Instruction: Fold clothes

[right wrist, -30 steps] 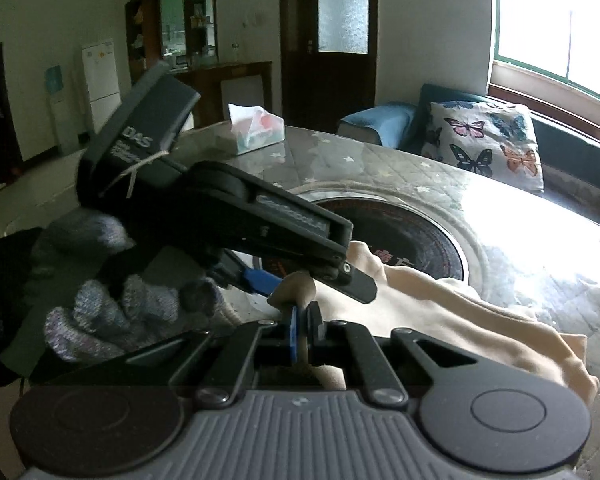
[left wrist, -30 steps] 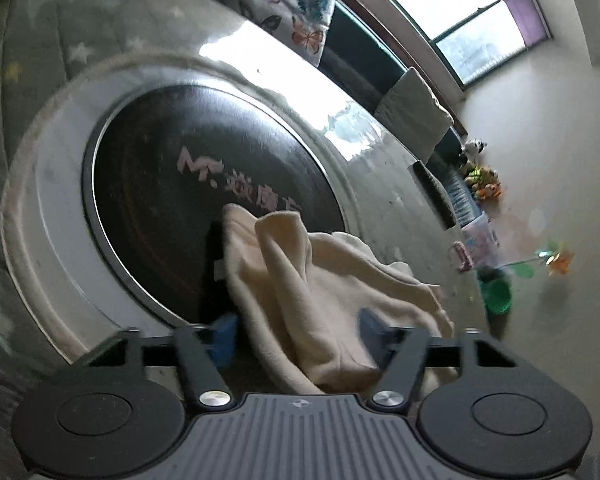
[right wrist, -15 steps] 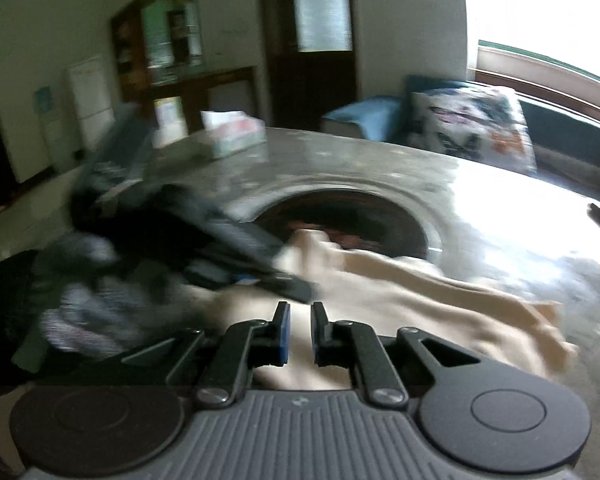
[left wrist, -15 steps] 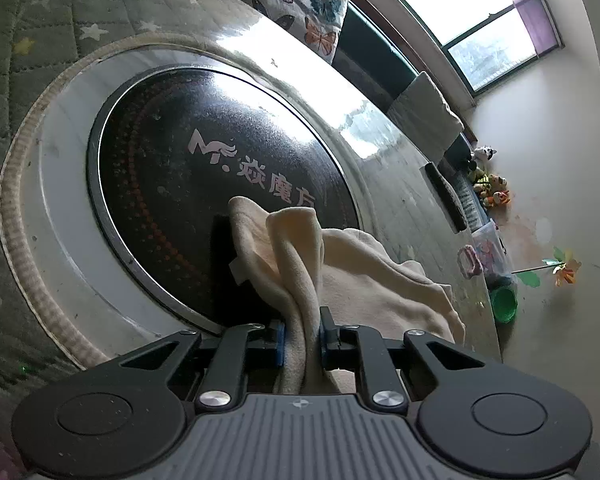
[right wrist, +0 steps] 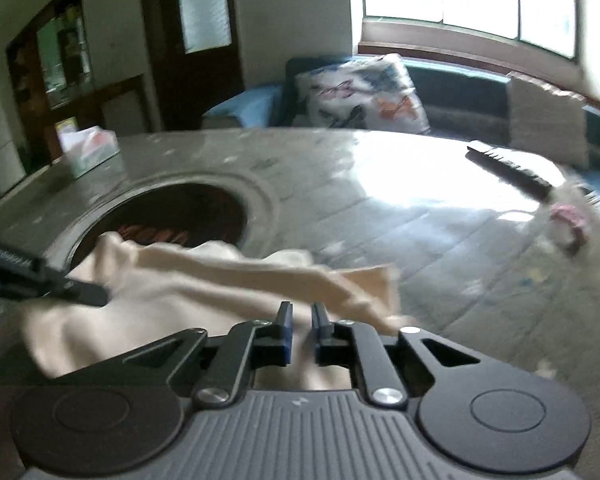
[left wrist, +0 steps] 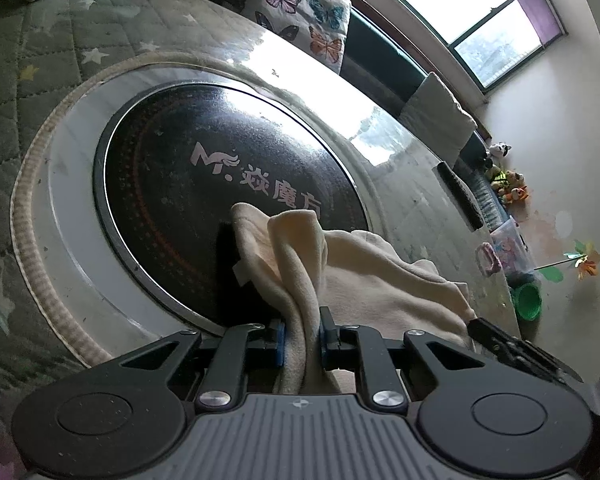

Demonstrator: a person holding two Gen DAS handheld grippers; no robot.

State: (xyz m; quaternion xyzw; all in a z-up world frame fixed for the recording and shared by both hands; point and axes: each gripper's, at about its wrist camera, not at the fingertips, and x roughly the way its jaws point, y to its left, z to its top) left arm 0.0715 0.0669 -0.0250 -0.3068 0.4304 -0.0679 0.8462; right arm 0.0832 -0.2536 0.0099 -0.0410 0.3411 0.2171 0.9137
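A cream garment [left wrist: 364, 276] lies crumpled on the round table, partly over the black glass hotplate [left wrist: 204, 184]. My left gripper [left wrist: 300, 340] is shut on a raised fold of the cream garment near the table's front. In the right wrist view the garment [right wrist: 204, 280] spreads from the hotplate [right wrist: 188, 212] toward me. My right gripper [right wrist: 300, 328] hovers over its near right edge with the jaws a narrow gap apart and nothing between them. The left gripper's finger [right wrist: 60, 286] shows at the left of that view. The right gripper's finger [left wrist: 516, 348] shows at the lower right of the left wrist view.
The table [right wrist: 420, 216] has a quilted, star-patterned cover. A tissue box [right wrist: 88, 152] stands at the far left, a dark brush [right wrist: 508, 168] and a pink item [right wrist: 568, 224] at the right. A butterfly cushion [right wrist: 360, 96] lies on the sofa behind.
My left gripper closed on the garment's fold and holds it. My right gripper let go of the fold, opened slightly and swung right along the garment's near edge.
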